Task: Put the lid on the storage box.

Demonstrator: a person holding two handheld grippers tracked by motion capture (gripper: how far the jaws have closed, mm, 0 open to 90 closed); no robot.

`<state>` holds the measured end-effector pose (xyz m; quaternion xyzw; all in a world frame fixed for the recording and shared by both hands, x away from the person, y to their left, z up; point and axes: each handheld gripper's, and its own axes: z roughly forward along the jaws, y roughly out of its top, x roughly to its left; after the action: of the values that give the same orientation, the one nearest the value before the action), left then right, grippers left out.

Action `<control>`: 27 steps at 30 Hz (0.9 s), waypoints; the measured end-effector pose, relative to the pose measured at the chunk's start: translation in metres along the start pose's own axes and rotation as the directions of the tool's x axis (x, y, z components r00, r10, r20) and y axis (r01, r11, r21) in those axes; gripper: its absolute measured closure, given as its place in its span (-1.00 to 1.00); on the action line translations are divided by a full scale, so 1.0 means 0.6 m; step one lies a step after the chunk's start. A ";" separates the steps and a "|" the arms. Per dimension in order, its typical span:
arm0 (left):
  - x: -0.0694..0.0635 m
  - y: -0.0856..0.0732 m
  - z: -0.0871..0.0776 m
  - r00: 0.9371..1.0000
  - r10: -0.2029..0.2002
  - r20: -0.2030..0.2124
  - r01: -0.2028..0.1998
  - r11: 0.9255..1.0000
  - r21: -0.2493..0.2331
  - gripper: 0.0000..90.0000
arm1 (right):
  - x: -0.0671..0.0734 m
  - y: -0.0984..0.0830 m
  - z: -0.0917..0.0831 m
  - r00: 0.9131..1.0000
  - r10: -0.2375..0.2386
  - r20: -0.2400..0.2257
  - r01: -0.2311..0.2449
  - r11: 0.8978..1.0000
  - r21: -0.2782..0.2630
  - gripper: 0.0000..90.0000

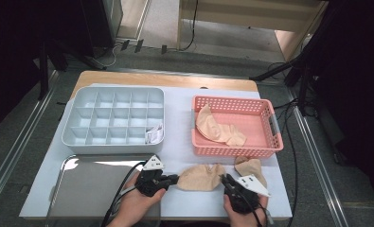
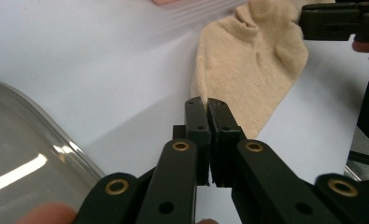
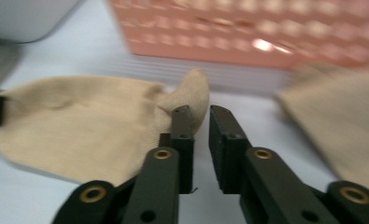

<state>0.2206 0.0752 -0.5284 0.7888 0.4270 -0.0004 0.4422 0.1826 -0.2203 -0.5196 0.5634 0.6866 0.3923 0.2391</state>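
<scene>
Left side first: the left gripper (image 1: 174, 179) has its jaws pressed flat together, pinching the left edge of the beige sock (image 1: 201, 176) that lies flat on the white table cover (image 1: 177, 137) near the front edge. You can see it best in the left gripper view, where the two black pads meet with no gap right at the sock's hem. Just to the left of that hand sits the shiny metal tray (image 1: 87, 182), its rounded corner close to the gripper, so not much room that way. Behind it is the grey divider box (image 1: 113, 120) with a bit of white cloth (image 1: 155, 134) in its front right cell. Moving right, the right gripper (image 1: 226, 180) is at the sock's right end with its jaws a narrow slit apart; in the right gripper view the sock's tip lies against the left jaw but the gap itself looks bare, so no grip there. A second beige sock (image 1: 251, 168) lies just beside that gripper on the right, right under the front wall of the pink basket (image 1: 265, 151), which holds another sock (image 1: 218, 128). The open strip between basket and table edge is pretty slim.
</scene>
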 end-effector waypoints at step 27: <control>0.005 0.012 0.011 1.000 -0.013 -0.027 0.013 1.000 -0.008 1.00 | -0.031 0.020 0.040 0.999 -0.022 -0.039 0.024 0.998 0.066 0.98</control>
<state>0.2300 0.0709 -0.5287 0.7843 0.4380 0.0090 0.4393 0.2130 -0.2310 -0.5259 0.5555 0.7102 0.3772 0.2114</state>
